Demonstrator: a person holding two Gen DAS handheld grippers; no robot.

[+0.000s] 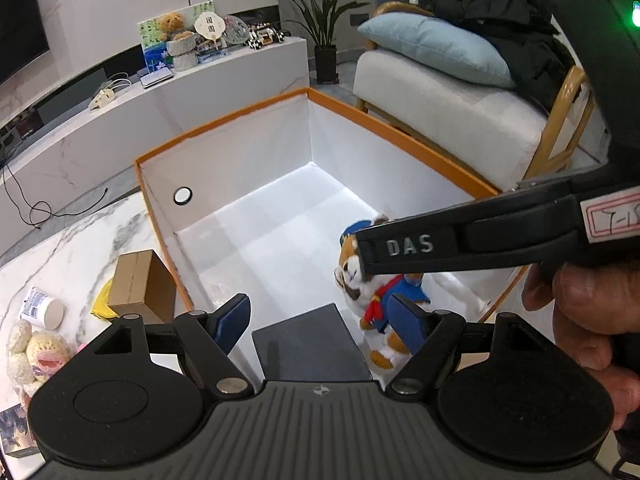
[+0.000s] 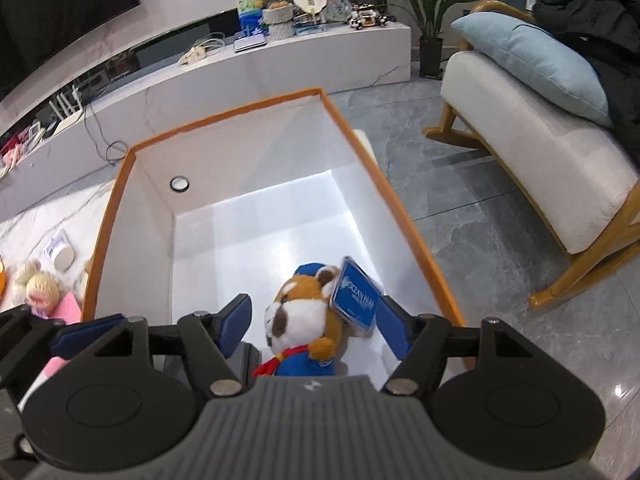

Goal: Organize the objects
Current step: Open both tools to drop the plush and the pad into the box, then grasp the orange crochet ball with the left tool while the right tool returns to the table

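A large white box with an orange rim stands on the marble table. A plush animal in a blue outfit and red scarf lies on the box floor at the near right, with a blue tag. A dark grey box lies beside it. My left gripper is open above the box's near end, empty. My right gripper is open, its fingers on either side of the plush without gripping it. The right gripper's body crosses the left wrist view.
On the table left of the box lie a small cardboard box, a yellow item, a white jar, crocheted dolls and a pink item. A rocking chair stands on the right.
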